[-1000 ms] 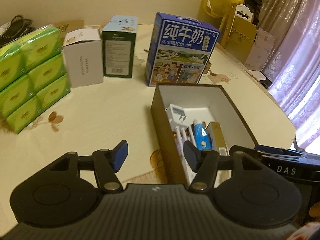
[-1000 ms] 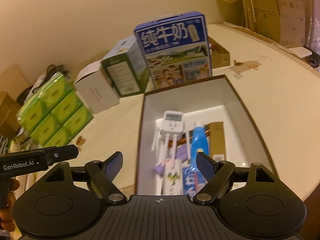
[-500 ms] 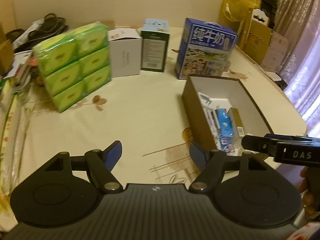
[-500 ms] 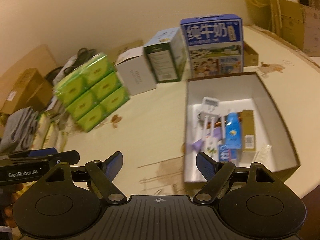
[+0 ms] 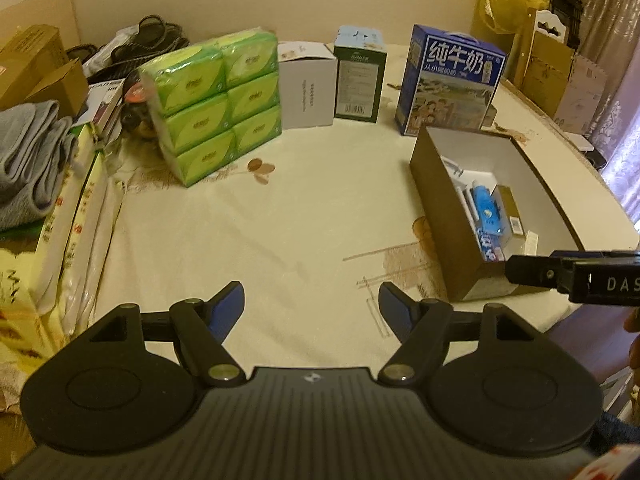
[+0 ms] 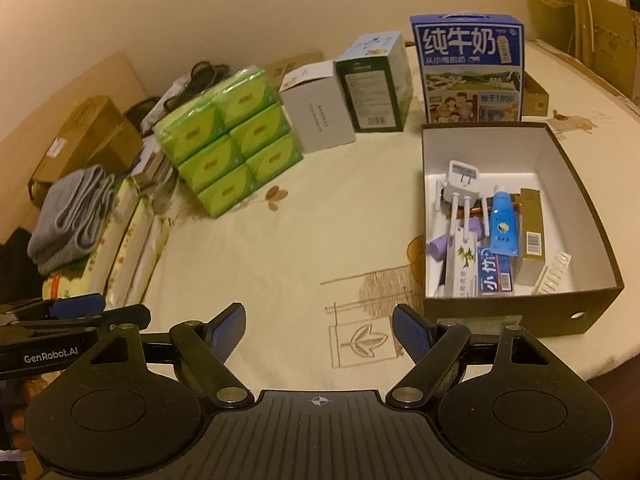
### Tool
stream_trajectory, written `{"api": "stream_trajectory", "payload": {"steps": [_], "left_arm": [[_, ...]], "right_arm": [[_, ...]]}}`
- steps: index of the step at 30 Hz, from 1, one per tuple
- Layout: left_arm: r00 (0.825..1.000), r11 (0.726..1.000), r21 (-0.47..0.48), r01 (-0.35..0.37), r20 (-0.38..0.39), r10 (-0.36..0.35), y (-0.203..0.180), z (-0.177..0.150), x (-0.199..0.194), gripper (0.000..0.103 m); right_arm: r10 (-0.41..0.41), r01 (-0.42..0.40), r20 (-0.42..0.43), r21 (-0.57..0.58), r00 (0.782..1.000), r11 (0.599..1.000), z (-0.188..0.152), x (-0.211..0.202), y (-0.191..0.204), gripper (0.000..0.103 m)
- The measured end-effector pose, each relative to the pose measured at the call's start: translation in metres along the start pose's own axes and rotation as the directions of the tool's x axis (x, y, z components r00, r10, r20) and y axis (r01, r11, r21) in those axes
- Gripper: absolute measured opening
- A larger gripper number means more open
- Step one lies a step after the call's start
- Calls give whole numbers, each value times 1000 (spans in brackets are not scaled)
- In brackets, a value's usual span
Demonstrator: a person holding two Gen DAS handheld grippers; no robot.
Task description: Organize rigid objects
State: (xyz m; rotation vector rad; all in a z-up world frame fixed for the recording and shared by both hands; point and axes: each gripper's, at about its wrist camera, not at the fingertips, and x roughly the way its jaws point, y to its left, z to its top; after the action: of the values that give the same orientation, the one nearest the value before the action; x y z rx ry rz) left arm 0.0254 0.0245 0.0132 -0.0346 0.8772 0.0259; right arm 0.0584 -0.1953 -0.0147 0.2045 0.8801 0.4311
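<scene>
A brown open box [image 6: 576,184] with a white inside sits at the table's right; it also shows in the left wrist view [image 5: 436,200]. In it lie a white plug adapter [image 6: 460,182], a blue tube [image 6: 502,226], toothpaste boxes [image 6: 494,276], a gold box [image 6: 532,236] and a purple item [image 6: 440,246]. My left gripper [image 5: 311,306] is open and empty, above the table's near edge, left of the box. My right gripper [image 6: 319,330] is open and empty, near the box's front left corner.
At the back stand a green tissue pack [image 6: 230,140], a white box [image 6: 318,114], a green carton [image 6: 376,88] and a blue milk carton [image 6: 470,70]. Grey cloth [image 6: 74,216], cartons and cables crowd the left side. The table's edge [image 6: 616,360] curves at right.
Both grippers have pulled back and up from over the box, so the table shows wider. Both stay open and empty. The objects have not moved.
</scene>
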Motion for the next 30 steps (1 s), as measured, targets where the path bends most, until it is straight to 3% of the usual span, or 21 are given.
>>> {"api": "stream_trajectory", "payload": {"steps": [11, 30], "left_arm": [[999, 999, -33, 9, -36, -10, 7, -20, -6, 70], [997, 1000, -22, 7, -72, -8, -1, -28, 3, 70]], "right_arm": [[-19, 15, -60, -61, 998, 998, -20, 9, 14, 78], [-14, 8, -124, -47, 992, 999, -29, 23, 14, 78]]}}
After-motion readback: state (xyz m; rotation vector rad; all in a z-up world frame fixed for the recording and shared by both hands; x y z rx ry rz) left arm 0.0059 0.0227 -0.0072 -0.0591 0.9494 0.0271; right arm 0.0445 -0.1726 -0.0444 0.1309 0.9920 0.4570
